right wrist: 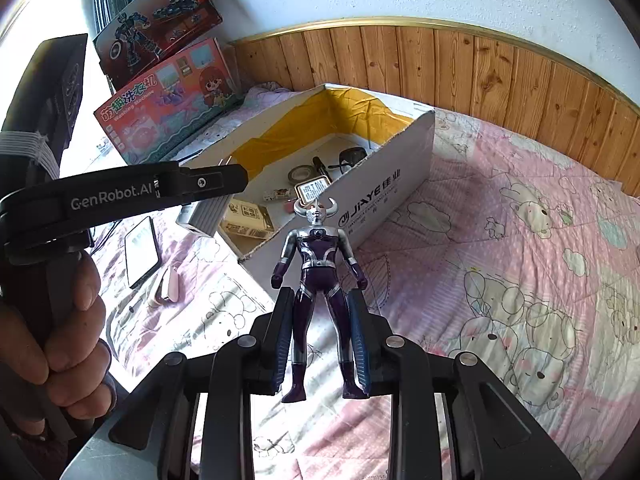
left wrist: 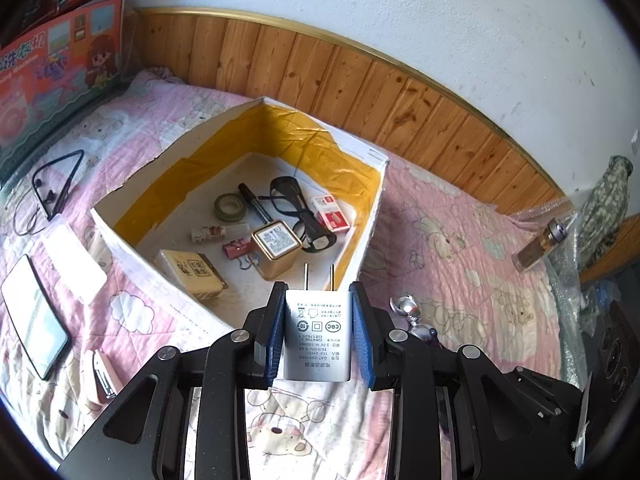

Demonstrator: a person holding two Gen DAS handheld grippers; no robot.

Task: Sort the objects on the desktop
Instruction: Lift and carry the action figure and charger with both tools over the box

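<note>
**Both tongs loaded, box ahead**

The left tongs clamp a white rectangular plastic plug-in charger by its flat sides, its two metal prongs pointing to 12 o'clock, straight at the open white cardboard box with yellow tape lining. In the left wrist view the box's near wall lies just past the prongs, so the left hand looks the nearer of the two to a drop.

The right tongs grip a purple-and-silver horned plastic action figure around its legs, long axis running to 12 o'clock, head toward the box, which lies beyond the figure's head at about 12 o'clock.

Inside the box lie a roll of green tape, a black marker pen, black-framed glasses, a red-and-white small carton, a square gold tin and a tan cardboard packet.

On the pink quilted bed outside at 9 o'clock: a smartphone and black corded earphones.
</note>
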